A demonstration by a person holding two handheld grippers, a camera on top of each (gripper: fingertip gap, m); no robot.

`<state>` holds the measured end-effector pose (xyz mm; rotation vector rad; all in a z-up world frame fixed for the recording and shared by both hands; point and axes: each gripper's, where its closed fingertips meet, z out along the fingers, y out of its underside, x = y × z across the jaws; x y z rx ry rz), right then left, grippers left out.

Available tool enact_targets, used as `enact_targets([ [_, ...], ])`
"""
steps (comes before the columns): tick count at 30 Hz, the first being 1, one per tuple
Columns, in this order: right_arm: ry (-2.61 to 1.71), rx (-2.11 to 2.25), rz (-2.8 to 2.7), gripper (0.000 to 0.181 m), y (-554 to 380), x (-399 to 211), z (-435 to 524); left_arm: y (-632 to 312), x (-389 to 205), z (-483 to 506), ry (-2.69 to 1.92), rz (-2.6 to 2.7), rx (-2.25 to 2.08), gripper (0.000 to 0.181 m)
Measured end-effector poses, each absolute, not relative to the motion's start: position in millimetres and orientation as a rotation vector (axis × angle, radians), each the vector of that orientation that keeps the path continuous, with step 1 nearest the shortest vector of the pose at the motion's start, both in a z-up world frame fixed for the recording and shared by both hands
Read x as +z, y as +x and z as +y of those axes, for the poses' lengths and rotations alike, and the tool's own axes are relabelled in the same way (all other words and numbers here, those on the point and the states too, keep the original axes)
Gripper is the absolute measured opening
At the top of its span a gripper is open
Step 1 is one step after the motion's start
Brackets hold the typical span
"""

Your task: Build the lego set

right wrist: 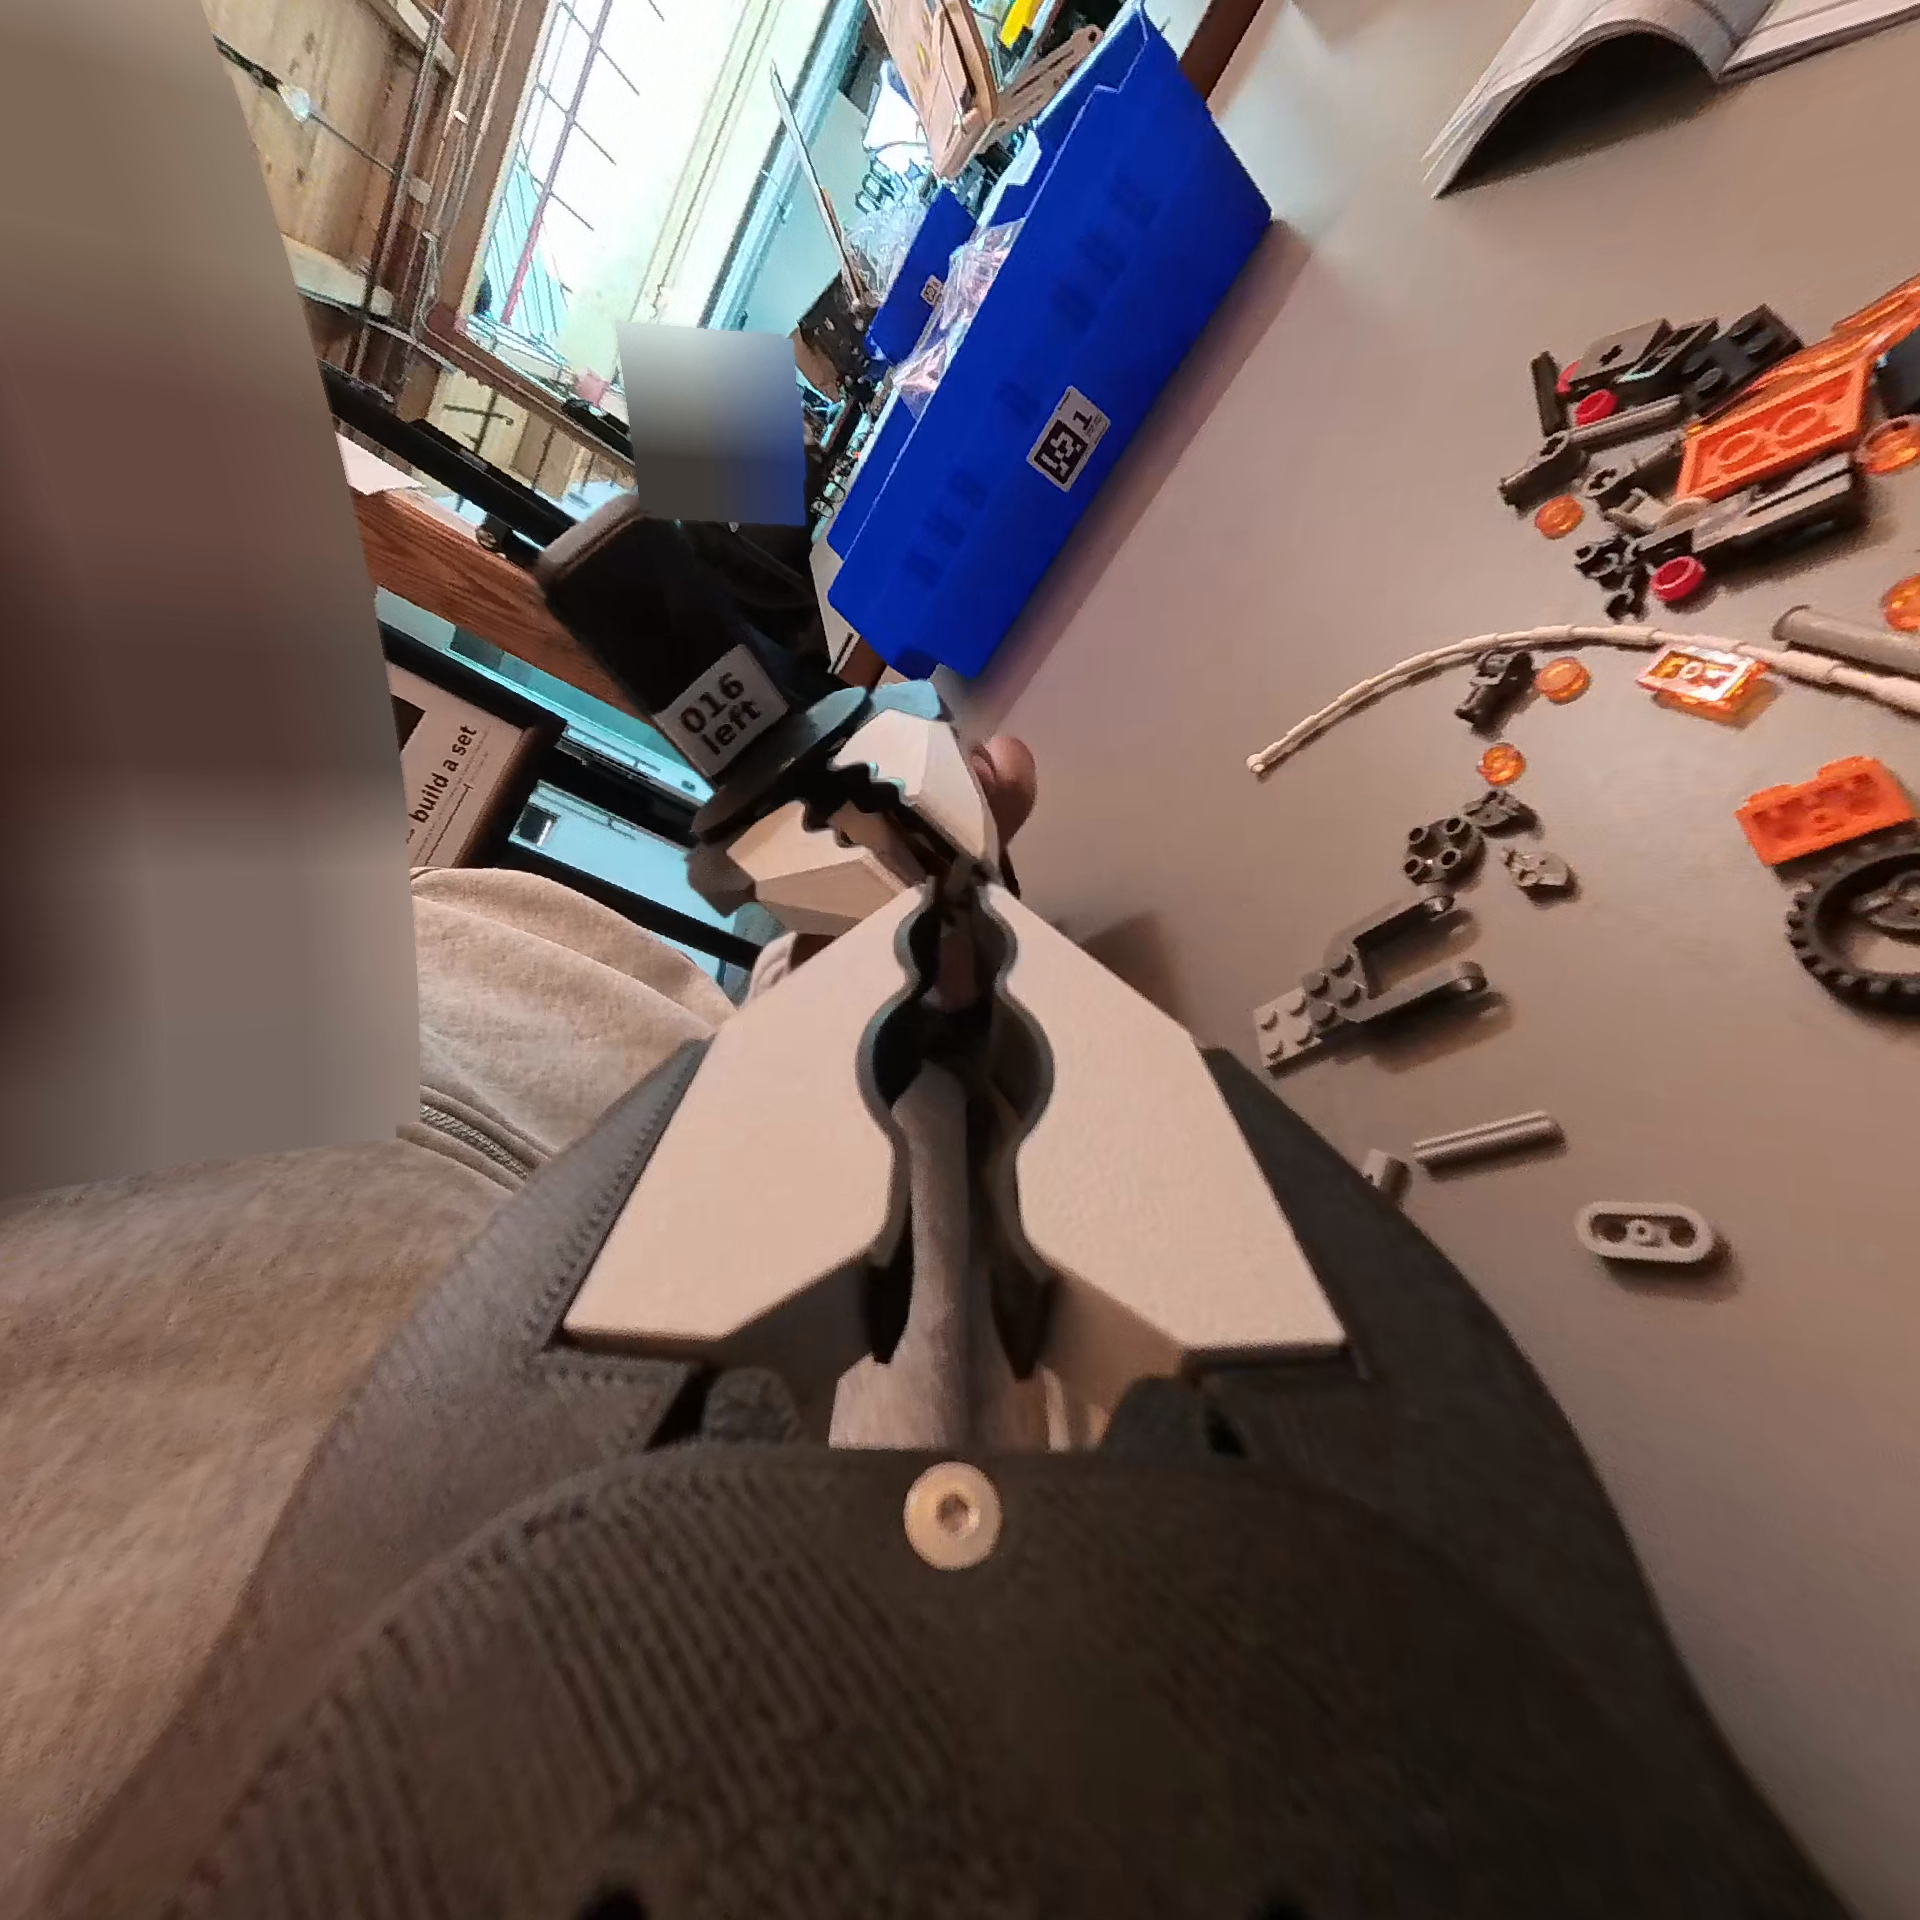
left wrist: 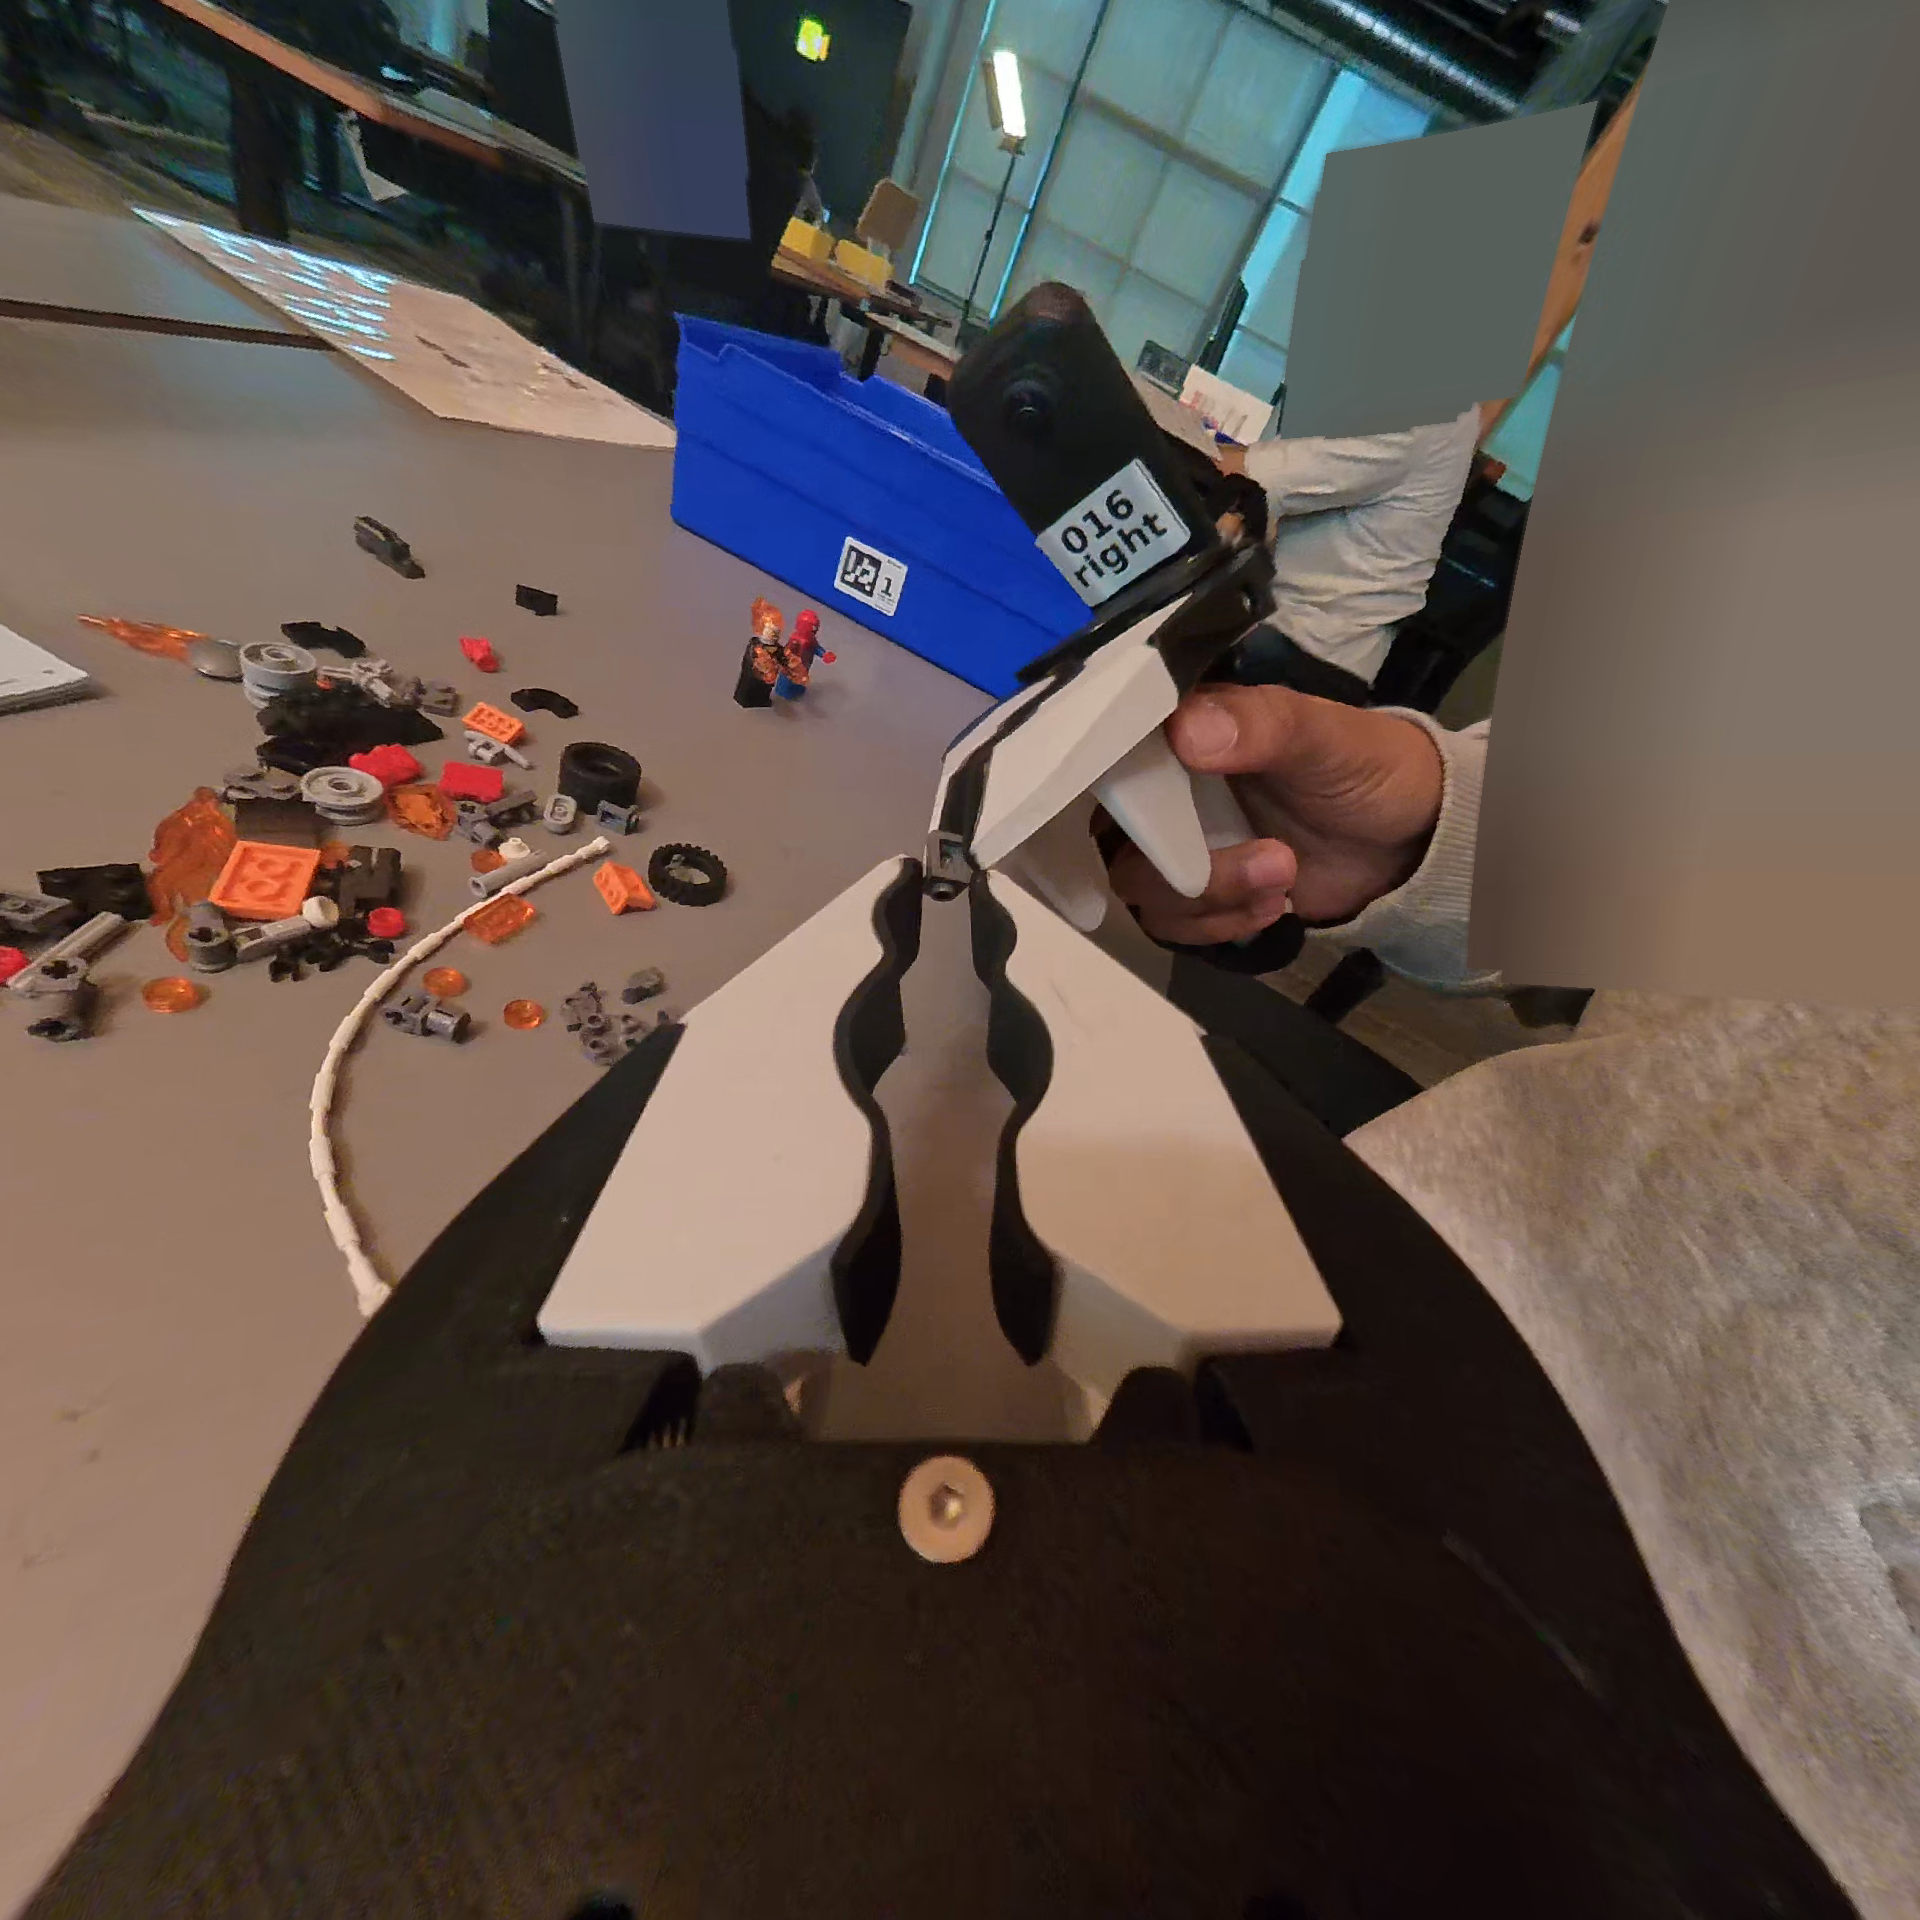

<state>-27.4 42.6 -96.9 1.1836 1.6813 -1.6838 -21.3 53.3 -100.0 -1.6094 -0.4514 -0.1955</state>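
Two tools meet tip to tip above the near edge of the tabletop, and between them sits one small grey lego piece. My left tool is nearly closed, its tips pinching that piece from below; my right tool comes in from above and seems to grip the same piece at its tips, though in the right wrist view the join is too dark and small to sort out.

The piece should handle as hard, stiff plastic, very light and rather smooth (easy to squirt out of a pinch). I would hold it by its flat sides, keeping any stud or hole free for joining, and press straight along the axis.

The rest of the set lies well apart on the grey tabletop: orange plates, black tyres, grey wheels, a long white flexible hose and two figures standing near a blue bin. The surface is smooth and flat, so a dropped piece may skid or bounce. Around us is a busy workshop with windows, and an open booklet lies at the far side.
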Motion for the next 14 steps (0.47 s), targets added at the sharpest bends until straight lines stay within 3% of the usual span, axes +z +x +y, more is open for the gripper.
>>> enact_targets([
  [14, 1.002, -1.945, 1.731, 0.013, -32, -67, 31, -25, -67, 32, -1.133, -0.537, -0.830, 0.007],
])
